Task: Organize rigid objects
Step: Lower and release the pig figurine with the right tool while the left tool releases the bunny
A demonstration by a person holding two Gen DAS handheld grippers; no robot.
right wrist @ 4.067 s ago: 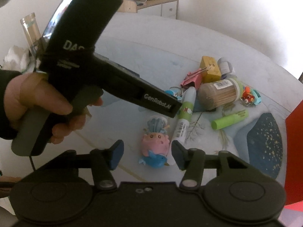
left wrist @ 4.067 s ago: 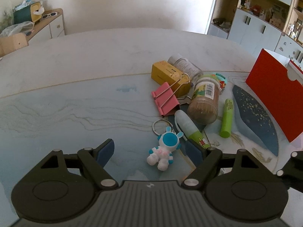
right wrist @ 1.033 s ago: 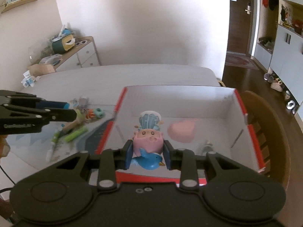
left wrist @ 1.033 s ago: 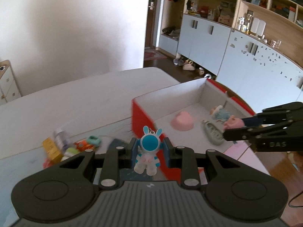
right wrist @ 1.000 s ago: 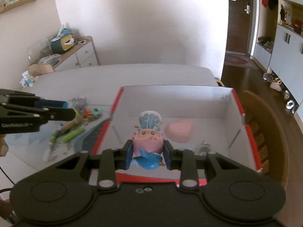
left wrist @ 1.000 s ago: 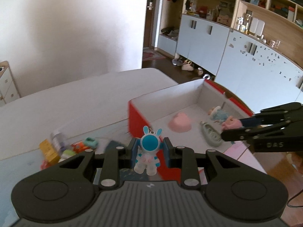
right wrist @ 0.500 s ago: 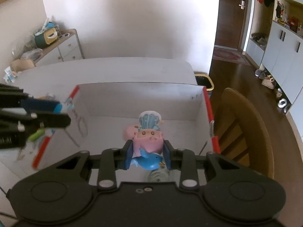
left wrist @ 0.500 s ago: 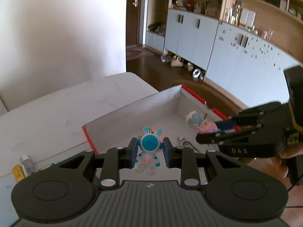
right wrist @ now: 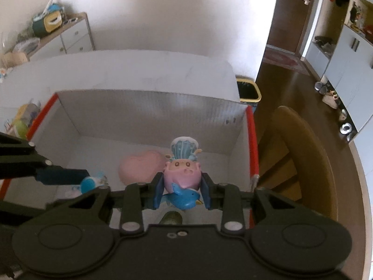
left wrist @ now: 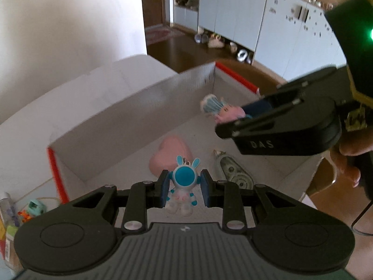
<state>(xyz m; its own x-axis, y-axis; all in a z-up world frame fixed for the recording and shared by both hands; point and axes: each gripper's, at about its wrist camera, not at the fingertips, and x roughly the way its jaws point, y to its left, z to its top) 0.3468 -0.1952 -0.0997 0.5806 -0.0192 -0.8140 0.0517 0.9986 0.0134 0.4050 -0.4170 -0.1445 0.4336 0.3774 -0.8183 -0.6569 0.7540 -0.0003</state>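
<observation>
My left gripper is shut on a white and blue astronaut bunny keychain, held over the near part of the red-edged white box. My right gripper is shut on a pink pig figure with a blue bird and shell hat, also above the box. Inside the box lie a pink heart-shaped case and a grey oval gadget. In the left wrist view the right gripper comes in from the right with the pig figure. In the right wrist view the left gripper enters from the left.
Loose items stay on the table left of the box: a teal toy and a small bottle. A wooden chair stands right of the box. A yellow-rimmed bin sits on the floor behind it. A hand grips the right tool.
Both grippers have swung from the table's clutter to over the box and dropped lower toward its inside. Each still grips its figure. The box now fills both views.
</observation>
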